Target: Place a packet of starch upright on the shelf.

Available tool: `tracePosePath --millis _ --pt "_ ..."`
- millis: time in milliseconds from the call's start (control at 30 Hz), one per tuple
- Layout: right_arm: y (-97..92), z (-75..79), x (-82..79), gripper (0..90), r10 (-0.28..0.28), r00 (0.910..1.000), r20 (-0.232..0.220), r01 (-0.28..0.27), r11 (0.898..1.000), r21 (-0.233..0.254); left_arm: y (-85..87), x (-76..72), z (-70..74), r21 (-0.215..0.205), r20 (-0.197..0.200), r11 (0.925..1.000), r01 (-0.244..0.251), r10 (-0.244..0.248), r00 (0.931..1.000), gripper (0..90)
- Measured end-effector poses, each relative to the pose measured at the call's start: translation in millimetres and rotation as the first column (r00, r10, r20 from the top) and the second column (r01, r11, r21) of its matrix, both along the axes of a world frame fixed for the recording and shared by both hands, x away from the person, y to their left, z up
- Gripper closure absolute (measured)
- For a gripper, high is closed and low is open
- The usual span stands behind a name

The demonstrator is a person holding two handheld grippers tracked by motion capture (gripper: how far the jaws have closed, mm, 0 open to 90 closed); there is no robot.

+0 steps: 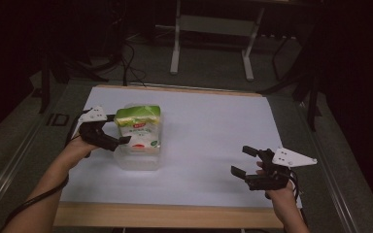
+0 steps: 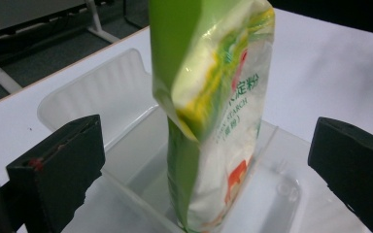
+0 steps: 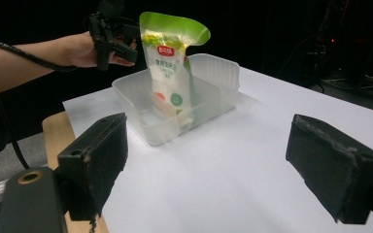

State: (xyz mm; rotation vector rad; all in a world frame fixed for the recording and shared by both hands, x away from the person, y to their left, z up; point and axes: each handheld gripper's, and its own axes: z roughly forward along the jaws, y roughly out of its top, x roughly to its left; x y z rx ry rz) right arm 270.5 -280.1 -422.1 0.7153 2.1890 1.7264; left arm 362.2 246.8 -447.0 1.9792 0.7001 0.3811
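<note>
Count: one green-and-white pouch (image 1: pixel 139 127), one clear plastic tub (image 1: pixel 137 160), two grippers, one white table sheet (image 1: pixel 213 131).
Left gripper (image 1: pixel 114 130): jaws are spread wide on either side of the pouch; no contact can be made out.
Pouch: it is stood upright inside the tub, left of centre on the sheet.
Left gripper view: printed lettering on the pouch (image 2: pixel 213 97) is shown close up.
Right gripper view: the tub (image 3: pixel 175 104) is seen from the side.
Right gripper (image 1: pixel 245 162): held wide apart, empty, well clear of the tub.

The pouch (image 3: pixel 171 73) is bright green on top, white below — yellow streaks, a red-orange patch. The tub (image 3: pixel 131 99) is translucent white; the table sheet (image 1: pixel 213 141) white — wooden edge.
</note>
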Motion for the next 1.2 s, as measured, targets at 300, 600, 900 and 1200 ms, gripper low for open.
tracePosePath --millis 300,600,900,1200 --pt "-4.7 -2.1 -2.2 15.2 -0.011 0.9999 -0.005 0.011 1.0 0.0 2.1 -22.9 -4.6 0.006 0.007 0.9999 -0.009 0.009 0.9999 0.2" --pt "-11.0 -5.2 -4.3 15.2 -0.024 0.9997 -0.01 0.024 1.0 0.008 3.3 -48.4 -11.4 0.011 0.038 0.9993 -0.036 0.035 0.9987 0.2" --pt "-13.8 -6.7 -6.1 15.1 -0.034 0.9994 -0.012 0.034 0.999 0.014 -1.5 -79.0 -21.7 -0.007 0.037 0.9999 -0.012 0.012 0.9992 0.2" --pt "-12.0 -9.6 -6.5 15.1 -0.03 0.9994 -0.017 0.03 0.999 0.011 -13.7 -110.0 -23.6 -0.042 0.037 0.9979 0.05 -0.048 0.9982 0.2"
